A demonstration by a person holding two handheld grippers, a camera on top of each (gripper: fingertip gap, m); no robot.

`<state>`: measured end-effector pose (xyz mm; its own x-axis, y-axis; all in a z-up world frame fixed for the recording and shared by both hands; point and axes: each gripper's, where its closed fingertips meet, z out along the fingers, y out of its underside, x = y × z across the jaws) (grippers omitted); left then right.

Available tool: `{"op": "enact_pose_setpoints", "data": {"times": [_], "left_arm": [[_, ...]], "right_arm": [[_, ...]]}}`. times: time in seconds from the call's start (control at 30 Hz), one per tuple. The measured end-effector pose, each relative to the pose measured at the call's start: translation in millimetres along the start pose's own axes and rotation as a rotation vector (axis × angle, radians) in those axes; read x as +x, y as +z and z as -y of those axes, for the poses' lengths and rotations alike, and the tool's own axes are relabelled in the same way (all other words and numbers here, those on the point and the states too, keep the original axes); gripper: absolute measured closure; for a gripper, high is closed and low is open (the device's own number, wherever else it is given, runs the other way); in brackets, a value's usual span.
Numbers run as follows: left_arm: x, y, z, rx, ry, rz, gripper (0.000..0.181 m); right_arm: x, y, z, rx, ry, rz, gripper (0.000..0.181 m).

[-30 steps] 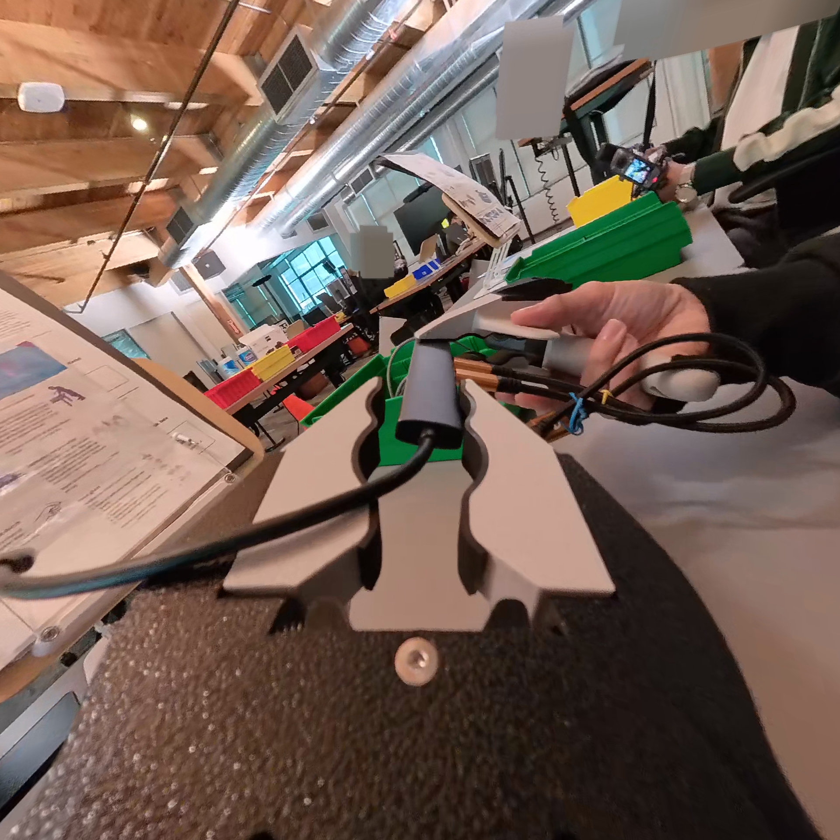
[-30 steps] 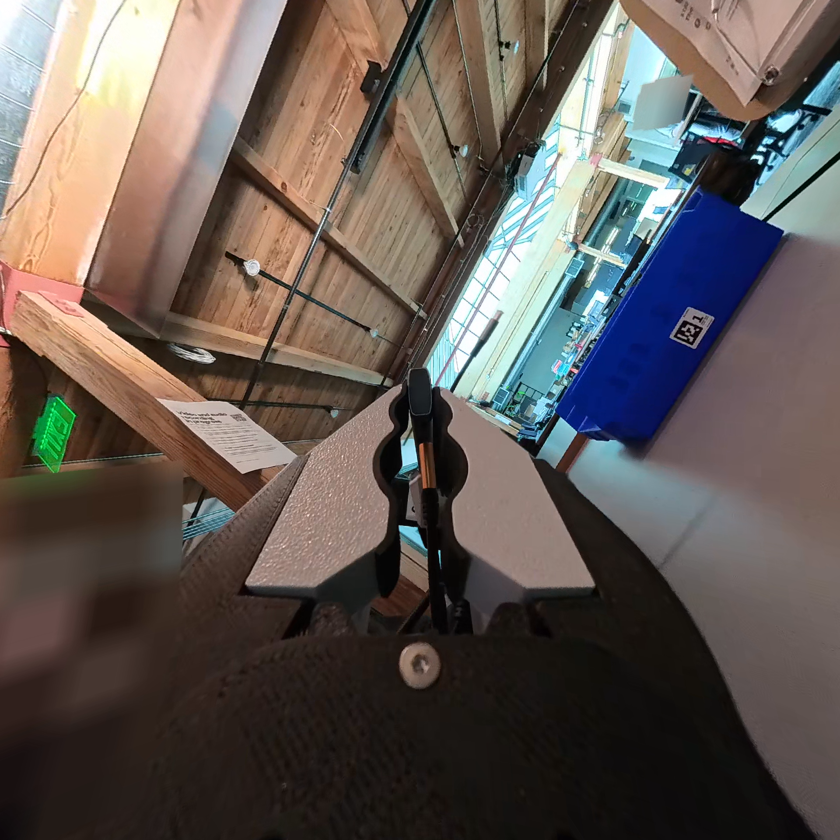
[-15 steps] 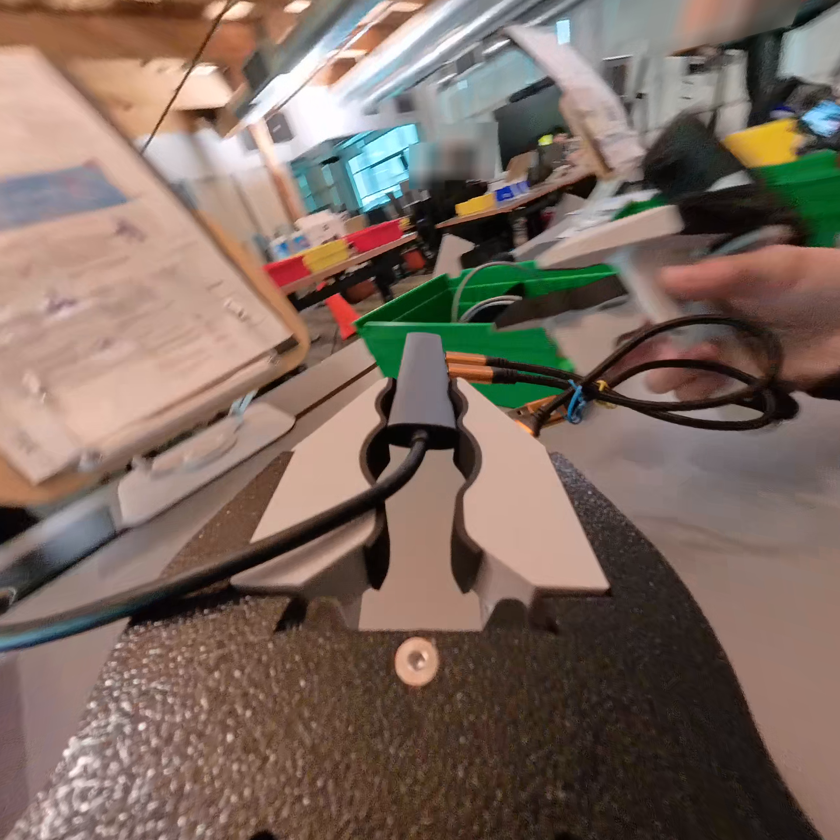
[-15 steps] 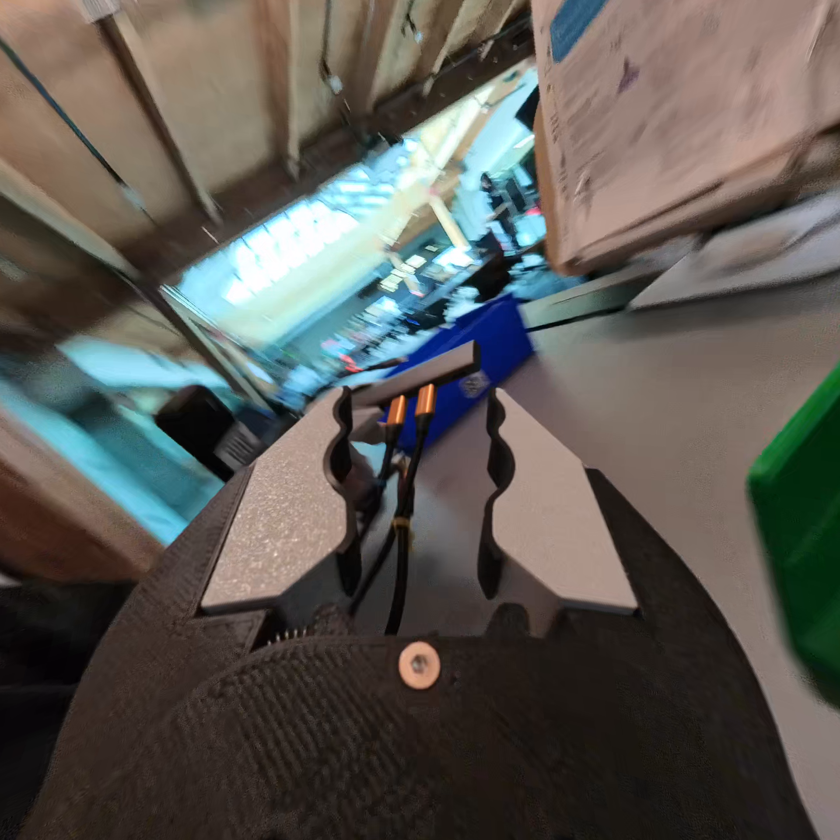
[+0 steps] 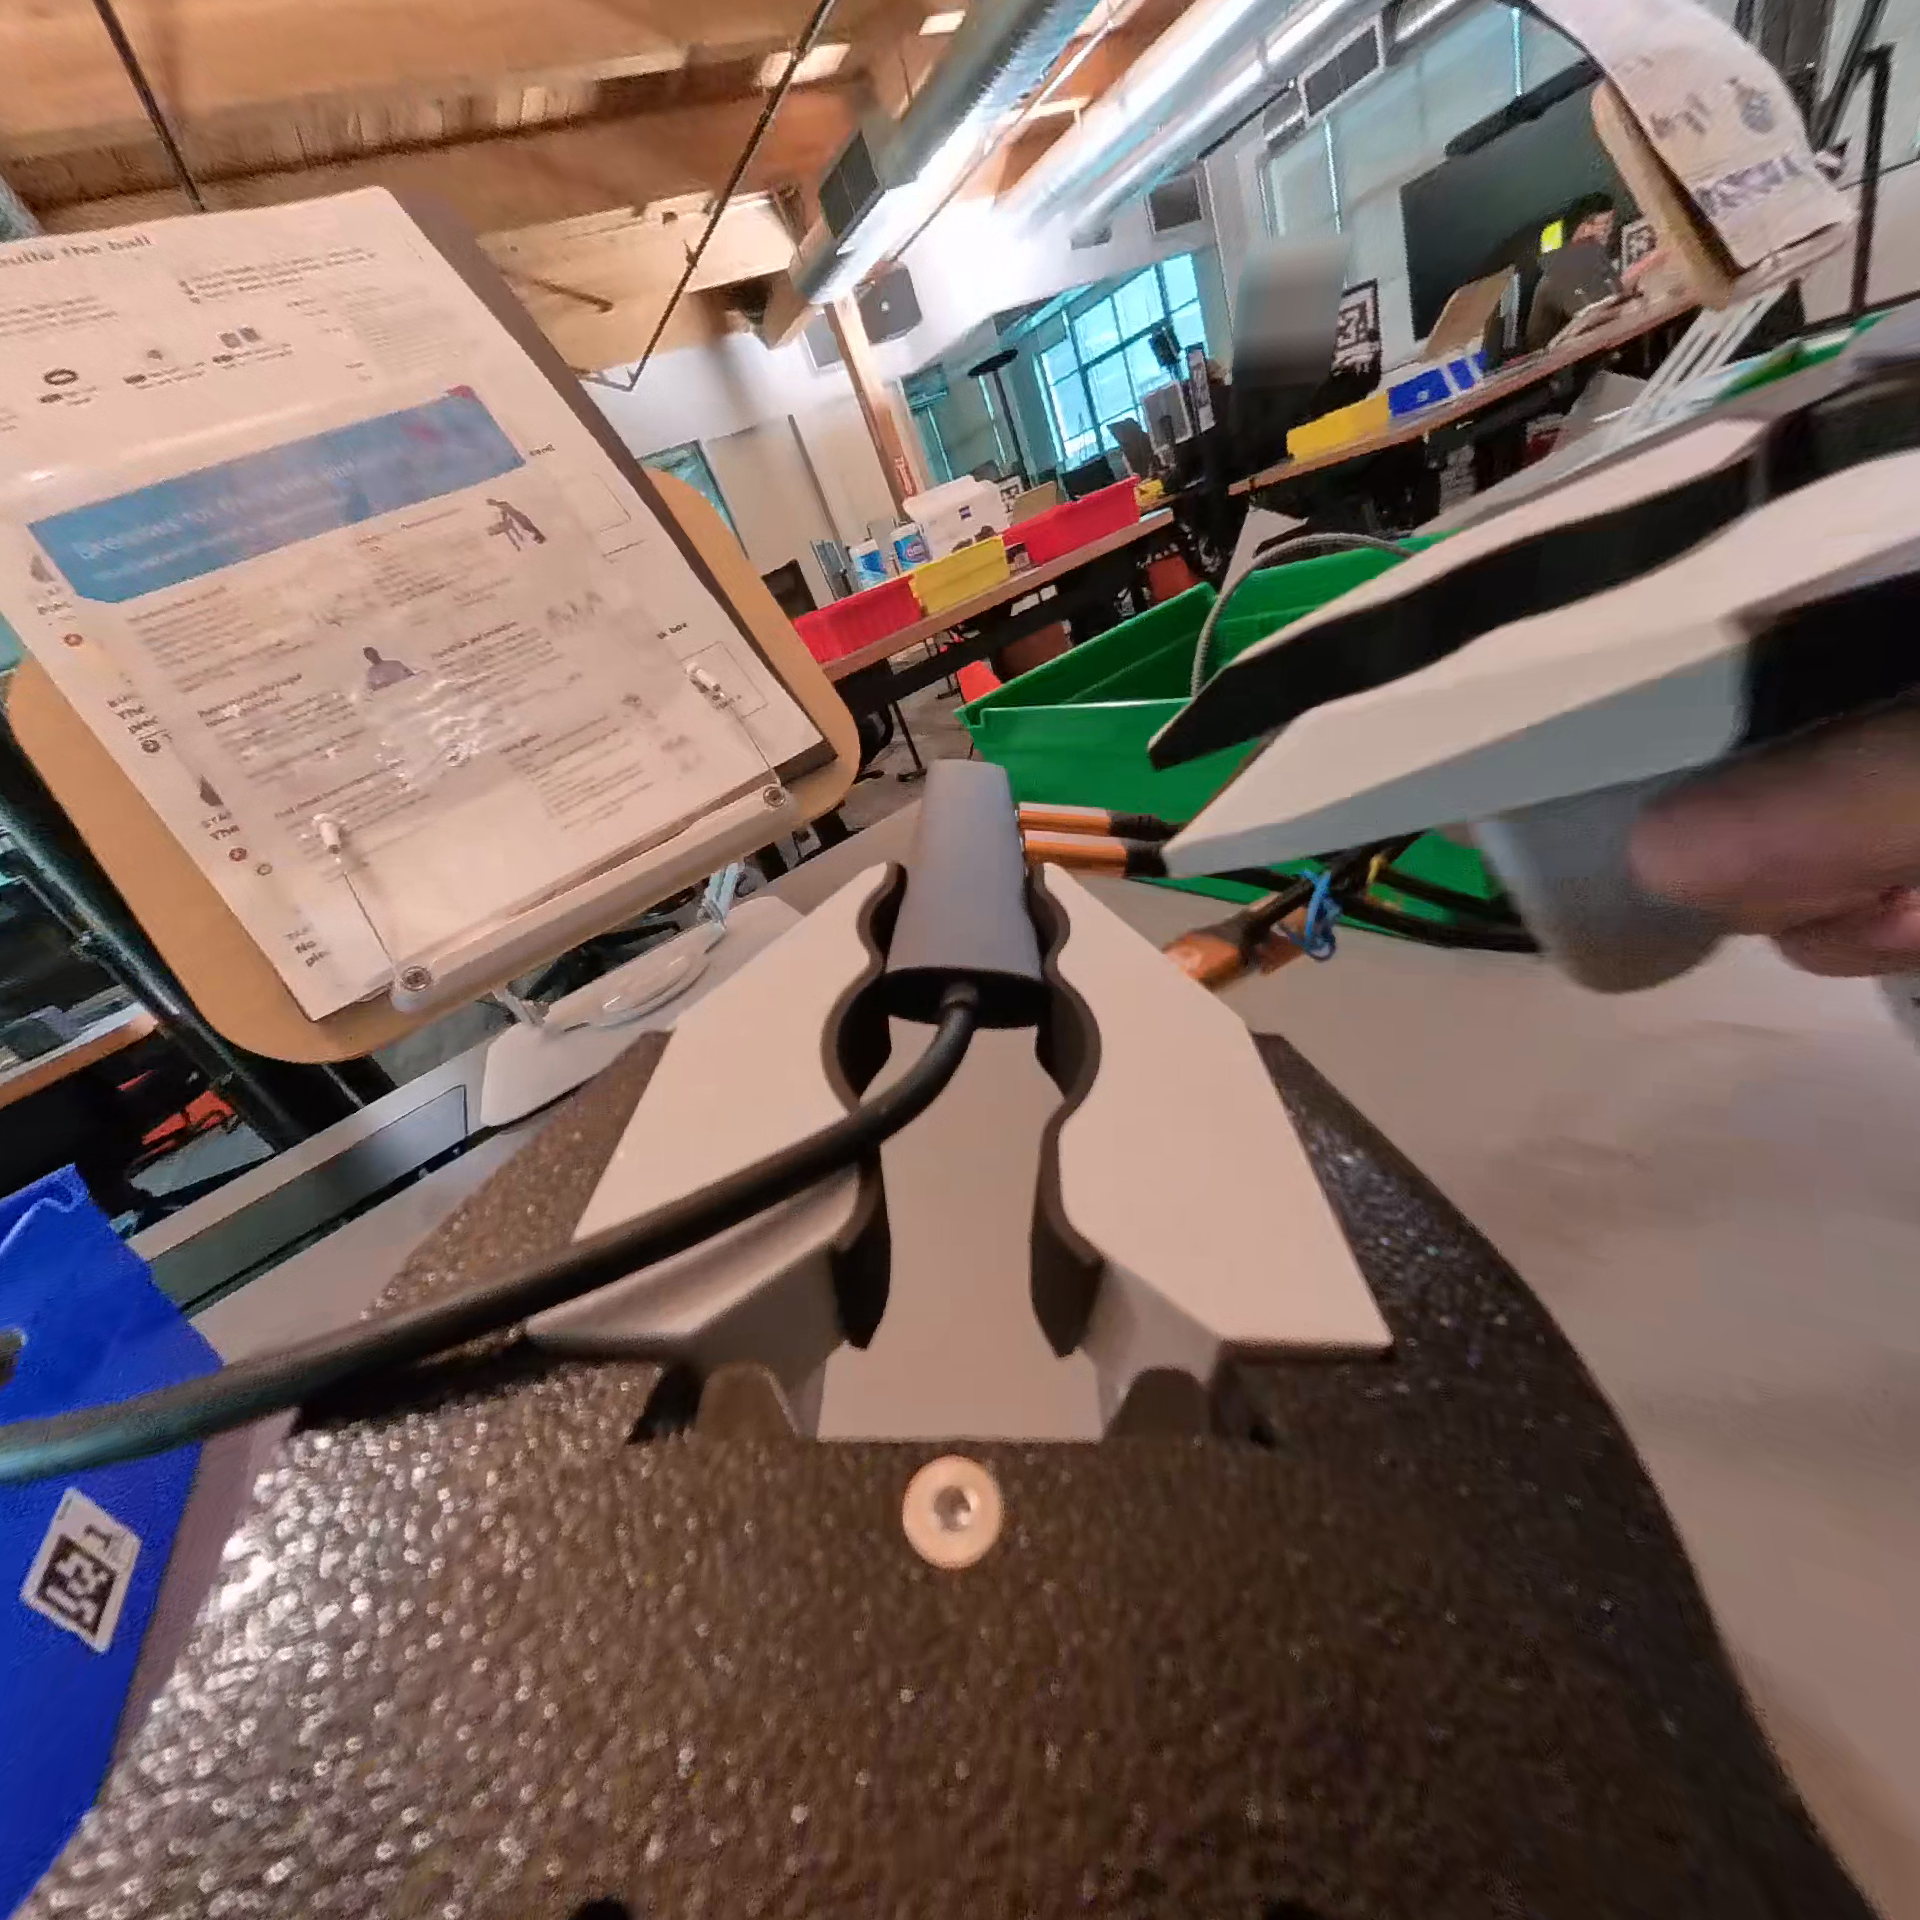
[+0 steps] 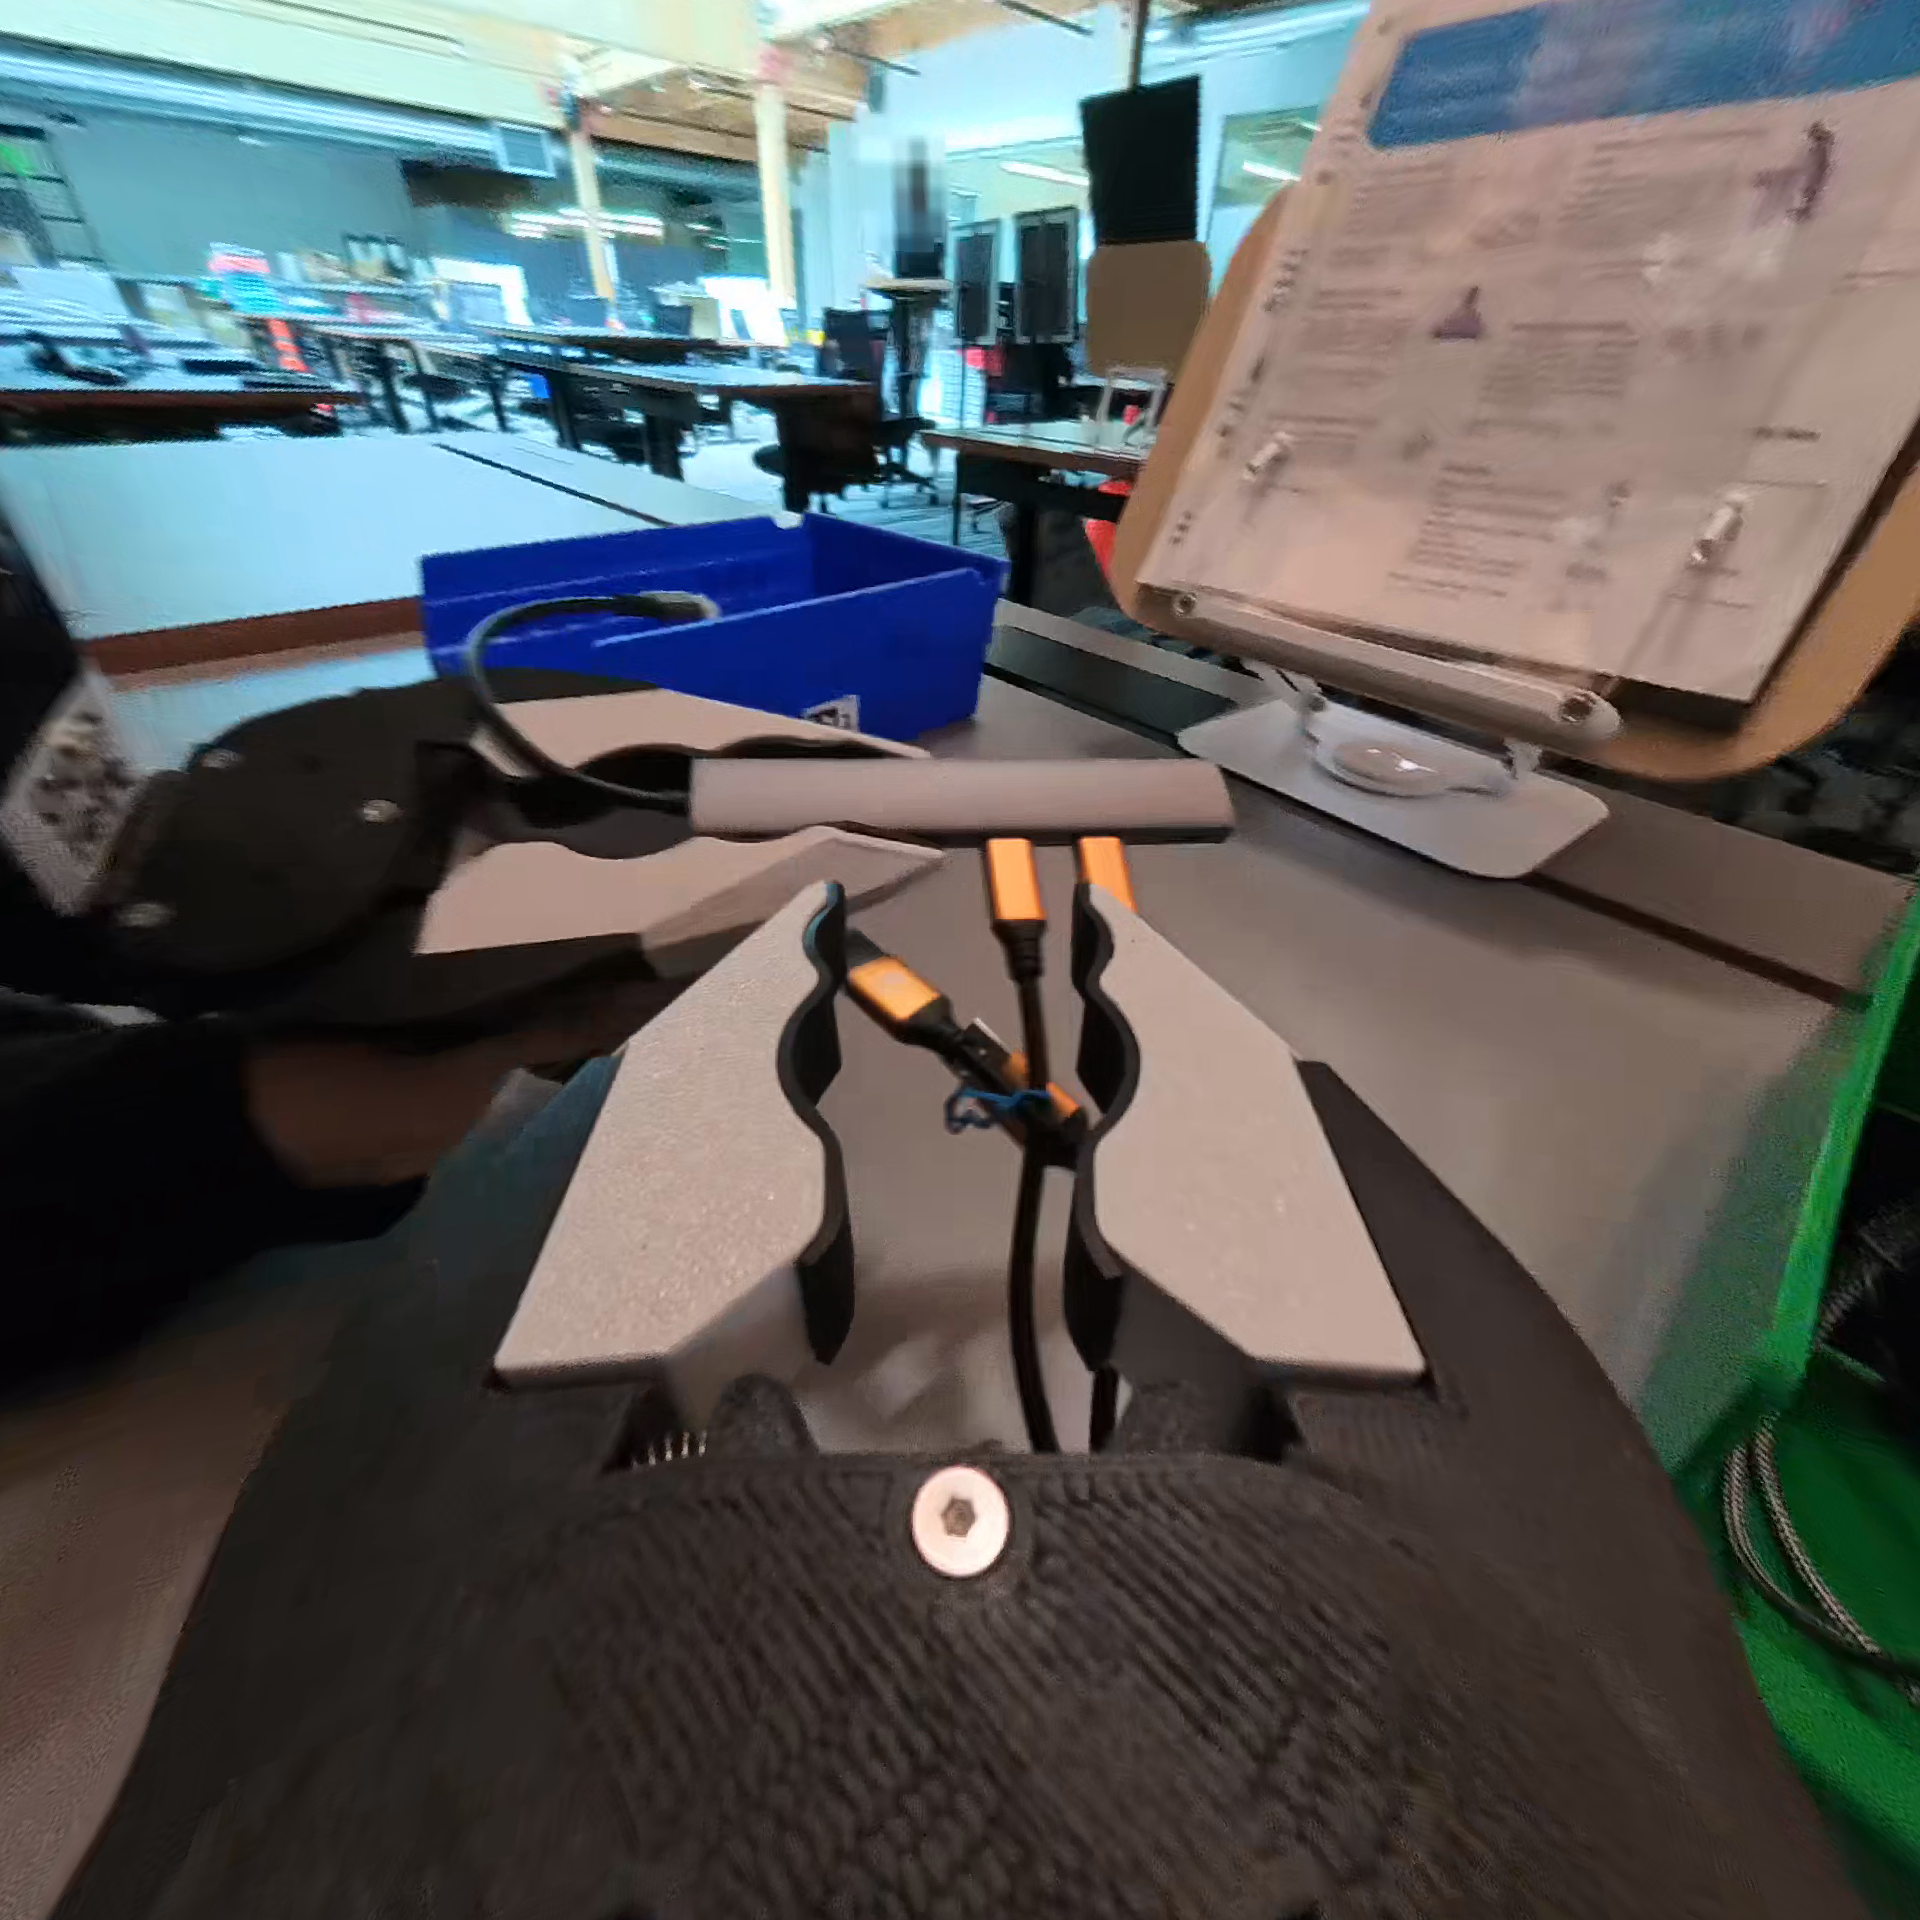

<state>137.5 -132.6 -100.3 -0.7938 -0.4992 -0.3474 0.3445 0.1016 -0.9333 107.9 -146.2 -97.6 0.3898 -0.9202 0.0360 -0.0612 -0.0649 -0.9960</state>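
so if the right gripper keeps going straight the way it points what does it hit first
Probably the two orange cable plugs between its open fingers, plugged into the grey bar-shaped hub just beyond, which the left gripper holds; depth is unclear.

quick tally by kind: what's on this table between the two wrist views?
Hand-held grippers: 2 (left, right)
Hub: 1
Orange plugs: 4, of which 2 in the hub
Bins: 2 (blue, green)
Document stand: 1
Total: 10
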Motion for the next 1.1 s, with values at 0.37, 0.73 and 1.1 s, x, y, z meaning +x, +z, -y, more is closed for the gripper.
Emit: {"op": "enact_pose_setpoints", "data": {"times": [0.37,0.73,1.1], "left_arm": [[9,-3,-1,0.03,-0.048,-0.067,0.16],[7,-3,-3,0.034,-0.139,-0.086,0.16],[6,-3,-5,0.041,-0.271,-0.124,0.16]], "right_arm": [[10,5,-17,0.046,0.124,0.015,0.168],[8,9,-18,0.118,0.108,-0.011,0.171],[7,8,-14,0.167,0.047,-0.062,0.171]]}}
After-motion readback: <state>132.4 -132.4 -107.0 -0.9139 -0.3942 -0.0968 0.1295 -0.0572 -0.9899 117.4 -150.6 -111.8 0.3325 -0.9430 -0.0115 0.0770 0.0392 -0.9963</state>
